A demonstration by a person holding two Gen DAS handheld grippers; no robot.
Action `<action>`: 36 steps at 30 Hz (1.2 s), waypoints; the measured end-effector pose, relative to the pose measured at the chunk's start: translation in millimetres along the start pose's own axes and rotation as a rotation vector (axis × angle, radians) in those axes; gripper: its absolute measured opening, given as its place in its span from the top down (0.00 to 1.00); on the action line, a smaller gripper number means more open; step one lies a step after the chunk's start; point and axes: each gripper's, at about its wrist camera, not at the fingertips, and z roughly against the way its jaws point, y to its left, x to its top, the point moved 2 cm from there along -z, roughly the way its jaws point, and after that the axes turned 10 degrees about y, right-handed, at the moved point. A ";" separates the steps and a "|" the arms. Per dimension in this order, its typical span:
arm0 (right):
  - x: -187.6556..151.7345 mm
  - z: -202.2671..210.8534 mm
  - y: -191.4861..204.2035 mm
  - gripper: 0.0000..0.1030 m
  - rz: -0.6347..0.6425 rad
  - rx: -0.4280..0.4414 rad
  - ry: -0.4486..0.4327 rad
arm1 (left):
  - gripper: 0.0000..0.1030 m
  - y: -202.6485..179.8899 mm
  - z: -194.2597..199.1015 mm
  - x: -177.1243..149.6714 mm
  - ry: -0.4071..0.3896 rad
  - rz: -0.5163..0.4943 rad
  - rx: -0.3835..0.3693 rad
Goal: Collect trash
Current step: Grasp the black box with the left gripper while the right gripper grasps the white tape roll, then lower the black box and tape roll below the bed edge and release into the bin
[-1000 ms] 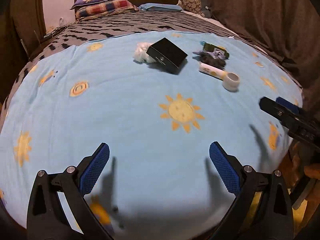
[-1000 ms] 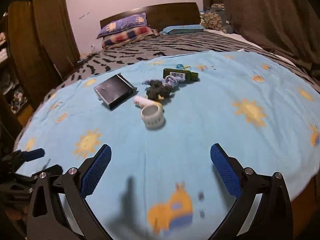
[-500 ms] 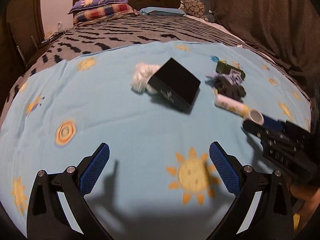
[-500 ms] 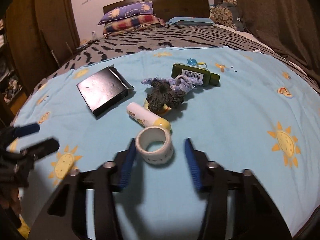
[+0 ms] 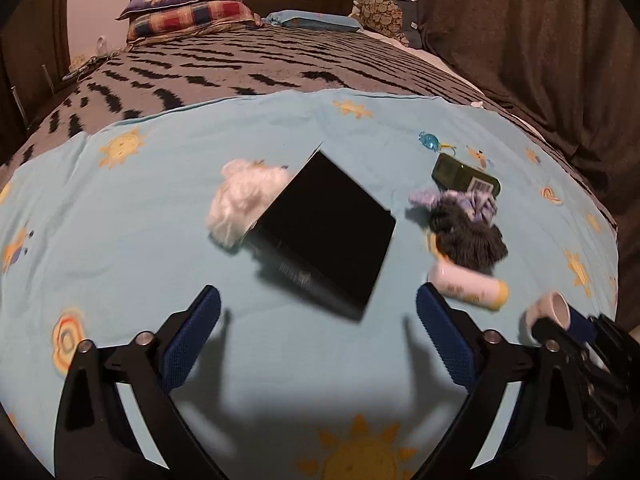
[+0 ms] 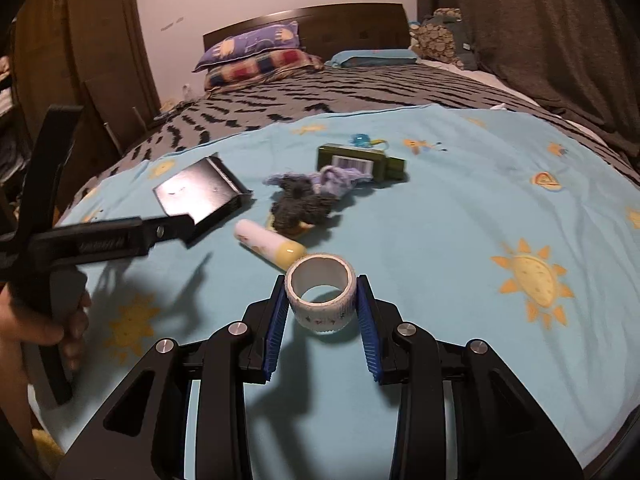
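A: Right gripper point(image 6: 322, 308) has closed in since half a second ago: blue pads now touch both sides of the tape roll point(image 6: 321, 298), which sat loose between wider fingers before

B: Left gripper point(image 5: 316, 344)?

A: Fingers wide apart, nothing between them, hovering over the sheet point(image 5: 120, 264). Black box point(image 5: 326, 232) at its 12 o'clock, closer than before

B: View differences?

A: Left cam alone shows a white wad point(image 5: 244, 204) tucked against the box at its 9 o'clock; from the right cam it's hidden. Right cam alone shows the person's left hand point(image 6: 44, 320) on the other tool's handle

B: Surface and room?

A: Light blue sheet with sun prints over a grey zigzag blanket point(image 6: 340, 92). Pillows point(image 6: 256, 56) at the wooden headboard point(image 6: 340, 24), dark curtain point(image 6: 540, 32) at 2 o'clock, wardrobe point(image 6: 80, 52) at 10

B: Where's the rest of the stuff?

A: Right cam, from the roll: white and yellow tube point(image 6: 270, 244) just beside it at 11, dark yarn clump point(image 6: 300, 204) beyond that, green bottle point(image 6: 360, 162) at 12 further back. Whether the roll is off the sheet, can't tell
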 end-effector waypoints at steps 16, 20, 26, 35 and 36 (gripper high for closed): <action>-11.3 3.3 -7.0 0.66 -0.007 0.008 -0.017 | 0.78 -25.1 -5.3 18.7 0.002 -0.069 -0.027; -16.8 17.4 -5.9 0.66 -0.006 0.007 -0.025 | 0.82 -31.5 14.1 9.0 -0.019 -0.090 -0.020; -27.2 51.2 3.0 0.66 0.014 0.003 -0.052 | 0.82 -36.9 56.3 -20.0 -0.055 -0.108 -0.020; -60.3 104.7 14.7 0.66 0.023 0.010 -0.080 | 0.82 -59.8 117.5 -104.0 -0.078 -0.159 -0.068; -64.7 108.5 14.7 0.66 0.024 0.008 -0.080 | 0.82 -62.3 122.8 -112.5 -0.080 -0.164 -0.072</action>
